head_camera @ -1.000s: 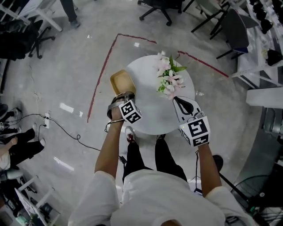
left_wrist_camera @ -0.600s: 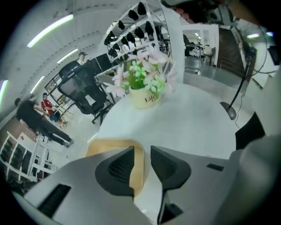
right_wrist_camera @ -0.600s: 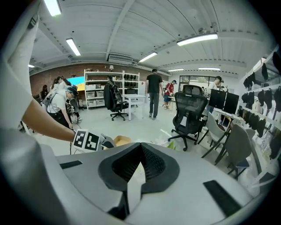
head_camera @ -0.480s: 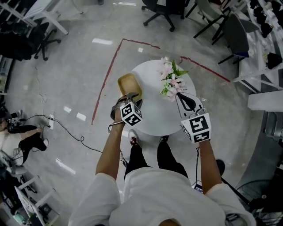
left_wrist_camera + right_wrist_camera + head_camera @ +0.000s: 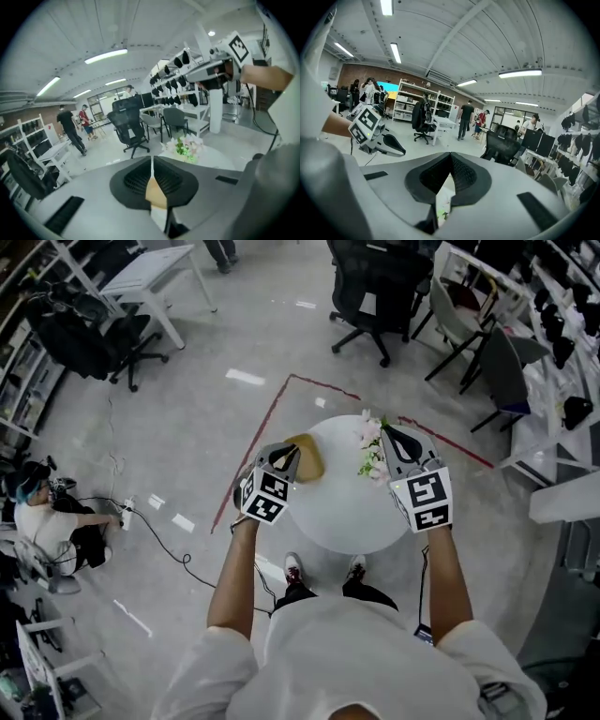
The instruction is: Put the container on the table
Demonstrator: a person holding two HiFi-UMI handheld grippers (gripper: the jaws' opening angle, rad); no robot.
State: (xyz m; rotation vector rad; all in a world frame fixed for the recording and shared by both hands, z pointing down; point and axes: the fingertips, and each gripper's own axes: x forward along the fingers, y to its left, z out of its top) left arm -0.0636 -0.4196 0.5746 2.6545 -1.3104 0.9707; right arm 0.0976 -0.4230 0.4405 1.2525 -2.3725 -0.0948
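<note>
The container [image 5: 310,463] rests on the table [image 5: 347,512] near its ten o'clock edge, with flowers [image 5: 368,457] at one o'clock. My left tongs [image 5: 286,456], at the container's nine o'clock, are closing and nearly together on nothing. My right tongs [image 5: 394,437] are pinched together, empty.

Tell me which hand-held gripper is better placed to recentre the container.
Left. The left hand-held gripper, jaws closing on nothing, hangs beside the container at the table edge; the right hand-held gripper is by the flowers.
</note>
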